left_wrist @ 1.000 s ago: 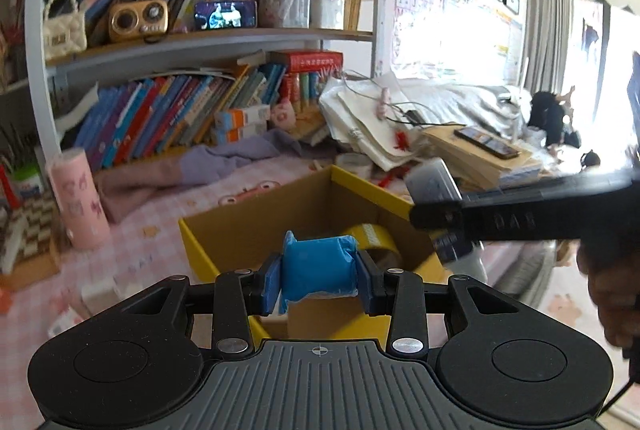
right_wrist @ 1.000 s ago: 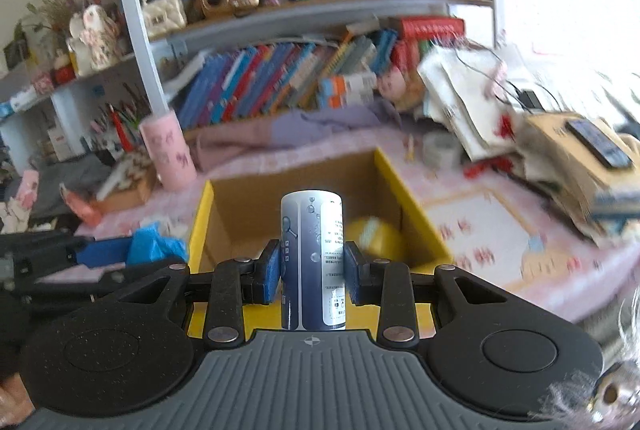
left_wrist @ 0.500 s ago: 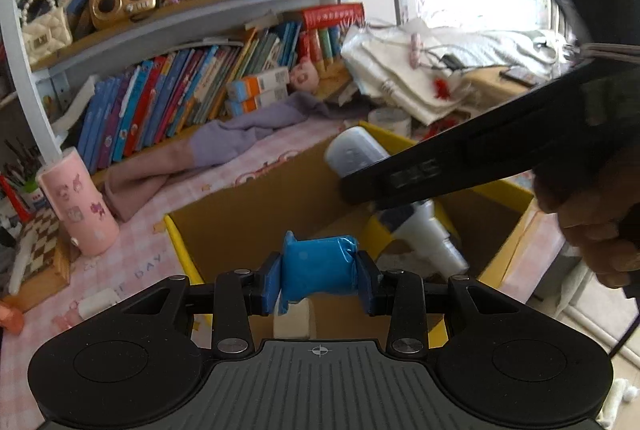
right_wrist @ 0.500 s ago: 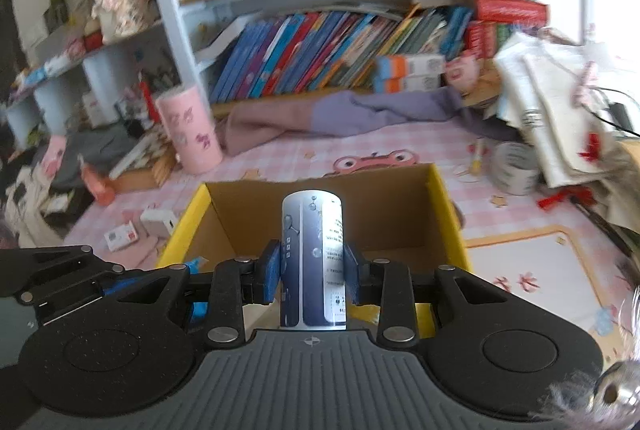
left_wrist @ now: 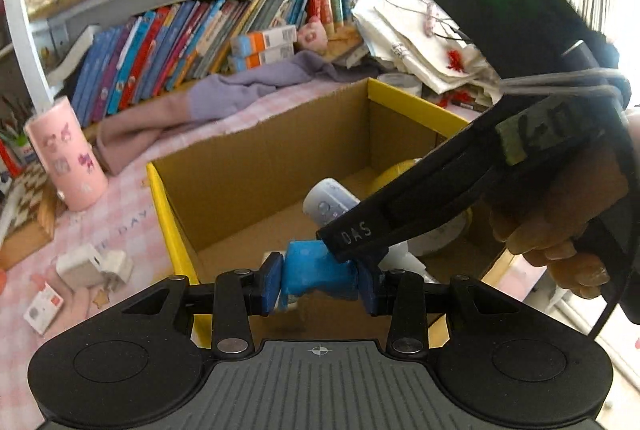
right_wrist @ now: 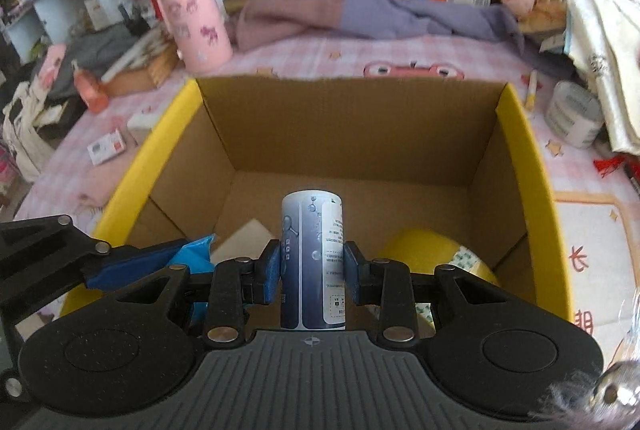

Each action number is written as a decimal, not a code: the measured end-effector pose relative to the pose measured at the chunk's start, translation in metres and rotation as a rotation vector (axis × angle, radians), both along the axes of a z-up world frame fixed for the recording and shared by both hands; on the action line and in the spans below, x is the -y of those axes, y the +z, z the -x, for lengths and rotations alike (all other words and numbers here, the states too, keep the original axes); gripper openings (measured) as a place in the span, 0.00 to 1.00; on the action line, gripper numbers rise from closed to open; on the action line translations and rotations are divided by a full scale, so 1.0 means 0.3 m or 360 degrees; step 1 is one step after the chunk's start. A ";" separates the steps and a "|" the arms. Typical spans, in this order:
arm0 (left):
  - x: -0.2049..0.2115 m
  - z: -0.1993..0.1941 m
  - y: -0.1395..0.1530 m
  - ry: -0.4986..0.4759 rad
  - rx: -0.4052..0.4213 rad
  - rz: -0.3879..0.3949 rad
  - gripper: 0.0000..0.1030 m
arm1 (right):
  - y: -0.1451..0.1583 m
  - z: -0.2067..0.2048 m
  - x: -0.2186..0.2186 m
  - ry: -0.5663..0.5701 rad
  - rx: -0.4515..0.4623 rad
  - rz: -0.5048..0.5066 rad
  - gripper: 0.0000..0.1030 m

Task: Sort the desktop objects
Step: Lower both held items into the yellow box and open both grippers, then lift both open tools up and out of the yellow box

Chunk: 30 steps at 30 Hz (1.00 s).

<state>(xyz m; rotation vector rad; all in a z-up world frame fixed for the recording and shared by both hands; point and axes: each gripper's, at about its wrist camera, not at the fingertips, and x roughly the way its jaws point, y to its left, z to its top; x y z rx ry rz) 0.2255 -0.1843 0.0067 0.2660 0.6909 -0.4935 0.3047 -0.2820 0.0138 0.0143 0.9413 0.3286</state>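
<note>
Left gripper (left_wrist: 320, 284) clamps a crumpled blue packet (left_wrist: 316, 272), its far end hidden behind the right gripper (right_wrist: 311, 266), which grasps a bottle (right_wrist: 312, 262), long axis along the fingers, over the cardboard box (right_wrist: 360, 125).

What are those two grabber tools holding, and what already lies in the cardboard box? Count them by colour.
Blue: 1, blue packet in the left gripper
White and navy: 1, bottle in the right gripper
Yellow: 1, tape roll in the box
White: 1, flat piece in the box
Total: 4
</note>
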 end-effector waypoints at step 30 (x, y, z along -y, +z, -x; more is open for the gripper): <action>-0.145 0.176 0.197 0.0236 0.0343 0.0129 0.80 | 0.203 0.229 -0.003 -0.0119 0.0509 -0.0063 0.44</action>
